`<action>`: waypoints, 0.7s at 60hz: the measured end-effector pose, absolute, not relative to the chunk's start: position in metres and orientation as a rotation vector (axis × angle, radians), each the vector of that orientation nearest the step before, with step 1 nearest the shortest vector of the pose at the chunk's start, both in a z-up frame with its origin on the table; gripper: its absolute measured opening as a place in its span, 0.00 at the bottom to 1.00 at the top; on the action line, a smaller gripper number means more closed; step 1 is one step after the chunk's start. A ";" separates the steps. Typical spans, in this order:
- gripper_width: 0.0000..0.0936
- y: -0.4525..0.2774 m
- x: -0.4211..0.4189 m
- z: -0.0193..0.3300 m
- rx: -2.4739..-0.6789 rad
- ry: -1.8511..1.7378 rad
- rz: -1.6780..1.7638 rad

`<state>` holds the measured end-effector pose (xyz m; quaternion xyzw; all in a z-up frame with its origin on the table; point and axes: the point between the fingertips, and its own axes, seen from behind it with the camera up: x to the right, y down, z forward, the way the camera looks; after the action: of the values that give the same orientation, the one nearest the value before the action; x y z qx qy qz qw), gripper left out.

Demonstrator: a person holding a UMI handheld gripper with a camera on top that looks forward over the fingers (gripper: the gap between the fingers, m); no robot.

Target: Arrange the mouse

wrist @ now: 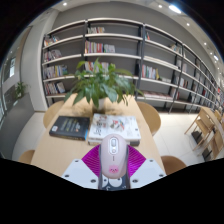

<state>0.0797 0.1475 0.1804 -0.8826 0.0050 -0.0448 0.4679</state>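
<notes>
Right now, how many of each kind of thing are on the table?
Mouse, white, between the gripper fingers: 1
Potted plant: 1
Books, one dark and one light: 2
Total: 4

Wooden table (pixel 150 118): plant (pixel 100 82), books (pixel 70 126), perhaps papers (pixel 112 126).

Rear wall: tall shelving unit (pixel 110 50) across the upper frame, holding rows of books with several bays bare.
Ceiling: recessed lights (pixel 176 8) at upper right, lit.
Surface: light wood tabletop (pixel 65 108) at centre.
On surface: leafy potted plant (pixel 102 82) at centre; dark book (pixel 69 126) at left.
Seating: wooden chairs (pixel 150 118) at the right side.
Right side: further shelving (pixel 208 128), contents unclear.
</notes>
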 end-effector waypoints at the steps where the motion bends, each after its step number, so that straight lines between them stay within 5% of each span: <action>1: 0.33 0.137 0.085 0.158 -2.193 0.013 -0.111; 10: 0.33 0.104 0.087 0.051 -2.394 -0.001 -0.065; 22: 0.38 0.089 0.077 -0.014 -2.495 -0.004 -0.030; 33: 0.52 0.094 0.080 -0.013 -2.523 -0.025 -0.061; 39: 0.84 0.093 0.085 0.010 -2.518 -0.087 -0.151; 42: 0.92 0.098 0.077 0.034 -2.477 -0.089 -0.135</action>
<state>0.0767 0.0983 0.0338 -0.9442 -0.0337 -0.0515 0.3236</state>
